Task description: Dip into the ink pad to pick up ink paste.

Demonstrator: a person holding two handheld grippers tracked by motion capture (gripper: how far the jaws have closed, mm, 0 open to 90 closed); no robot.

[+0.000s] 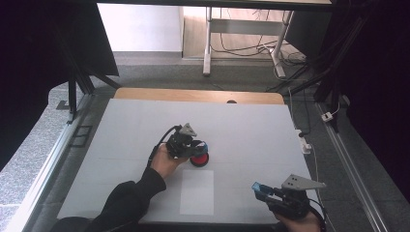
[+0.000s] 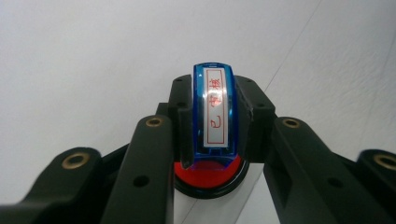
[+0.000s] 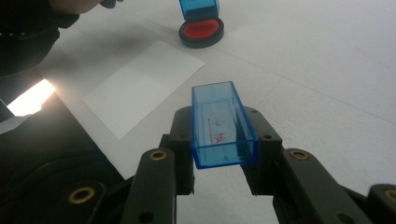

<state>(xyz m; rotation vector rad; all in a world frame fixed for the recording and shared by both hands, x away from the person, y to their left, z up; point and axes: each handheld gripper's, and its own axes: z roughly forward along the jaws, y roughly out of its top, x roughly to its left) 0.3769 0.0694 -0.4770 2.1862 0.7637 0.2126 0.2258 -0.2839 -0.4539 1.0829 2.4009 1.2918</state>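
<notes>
My left gripper [image 1: 196, 146] is shut on a blue stamp [image 2: 215, 112] with a white label in red writing. It holds the stamp down on the red ink pad [image 1: 199, 159], a round black-rimmed pad [image 2: 210, 175] near the table's middle. In the right gripper view the stamp [image 3: 198, 9] stands on the ink pad [image 3: 201, 31] at the top. My right gripper [image 1: 259, 189], at the table's front right, is shut on the stamp's clear blue cap [image 3: 222, 123], an empty open box. A white sheet of paper [image 1: 197, 191] lies on the table between the two grippers.
The white table top [image 1: 251, 130] has a wooden strip along its far edge. A power strip [image 1: 303, 141] and cables hang off the right side. Metal rails run along both sides. Desk legs and wires stand on the floor beyond.
</notes>
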